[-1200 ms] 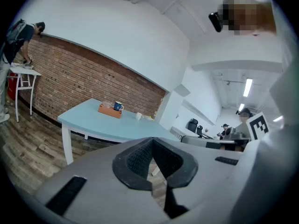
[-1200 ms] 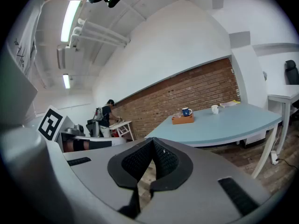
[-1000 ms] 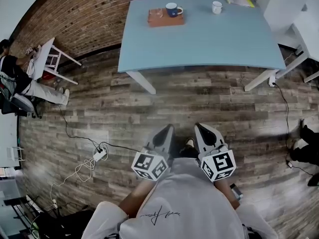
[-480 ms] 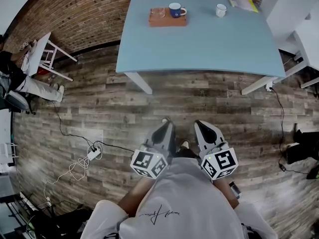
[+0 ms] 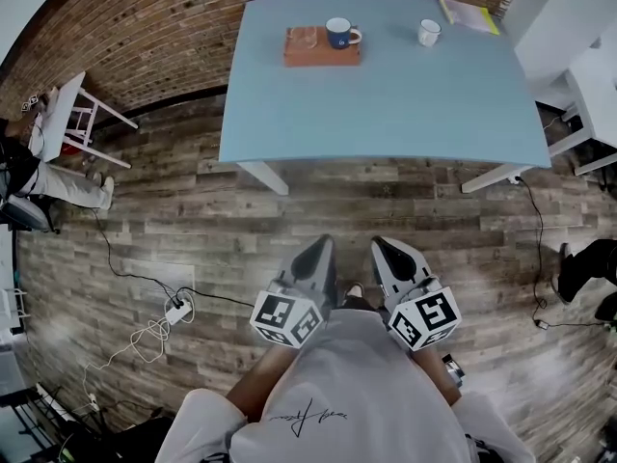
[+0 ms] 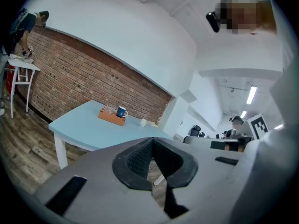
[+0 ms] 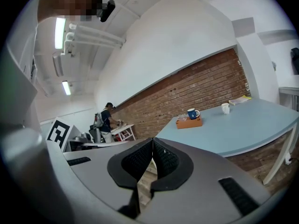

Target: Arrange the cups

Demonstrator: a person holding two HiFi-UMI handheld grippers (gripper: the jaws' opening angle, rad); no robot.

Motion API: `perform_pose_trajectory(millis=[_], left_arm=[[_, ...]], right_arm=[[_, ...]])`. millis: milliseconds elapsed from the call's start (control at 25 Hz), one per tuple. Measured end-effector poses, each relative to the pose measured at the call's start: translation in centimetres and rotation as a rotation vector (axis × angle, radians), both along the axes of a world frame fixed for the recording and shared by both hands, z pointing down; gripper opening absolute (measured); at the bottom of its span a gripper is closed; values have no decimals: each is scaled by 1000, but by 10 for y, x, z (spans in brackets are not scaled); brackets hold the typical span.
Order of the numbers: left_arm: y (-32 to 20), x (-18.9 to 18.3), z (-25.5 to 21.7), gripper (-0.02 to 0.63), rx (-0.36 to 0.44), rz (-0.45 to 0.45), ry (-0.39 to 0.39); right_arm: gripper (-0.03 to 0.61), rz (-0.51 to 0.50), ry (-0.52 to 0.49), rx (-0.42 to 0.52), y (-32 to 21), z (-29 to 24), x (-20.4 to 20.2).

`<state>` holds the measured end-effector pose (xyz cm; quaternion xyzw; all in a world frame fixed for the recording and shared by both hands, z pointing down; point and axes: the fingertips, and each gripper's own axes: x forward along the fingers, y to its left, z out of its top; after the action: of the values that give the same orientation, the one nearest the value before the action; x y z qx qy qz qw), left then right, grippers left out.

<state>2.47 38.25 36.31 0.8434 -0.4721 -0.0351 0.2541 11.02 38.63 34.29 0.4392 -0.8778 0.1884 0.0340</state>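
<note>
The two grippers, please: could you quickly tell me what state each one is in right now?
Left gripper: closed, nothing between its jaws.
Right gripper: closed, nothing between its jaws.

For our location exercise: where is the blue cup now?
Head view: the blue cup stands at the right end of the orange tray, on the blue table, left of the white cup.

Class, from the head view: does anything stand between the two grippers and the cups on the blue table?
Nothing visible does. Only wooden floor lies between the left gripper, the right gripper and the table, and its top in front of the blue mug and the white cup is bare.
</note>
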Motion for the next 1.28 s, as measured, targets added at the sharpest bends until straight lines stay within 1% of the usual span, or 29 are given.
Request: perform_pose_trajectory(millis=[320,600,920,1120,1280], left_arm=[[-50,-29,-4,8,2,17,7],[-90,-55,-12,8,28,28,11],[-120,-88,-24,9,61,32,19],[-137,-103,-26,8,71,27,25],[-151,-105,-29,8,73,26,34]], right_arm=[[21,-12,-8,9,-47,-6,-34],[21,-13,-4,32,-88,-13,-62],[21,-33,0,62,-120,-20,-101],[21,-34,8,66,-136,-19,-114],[21,-23,16,62,-148,-21,-114]])
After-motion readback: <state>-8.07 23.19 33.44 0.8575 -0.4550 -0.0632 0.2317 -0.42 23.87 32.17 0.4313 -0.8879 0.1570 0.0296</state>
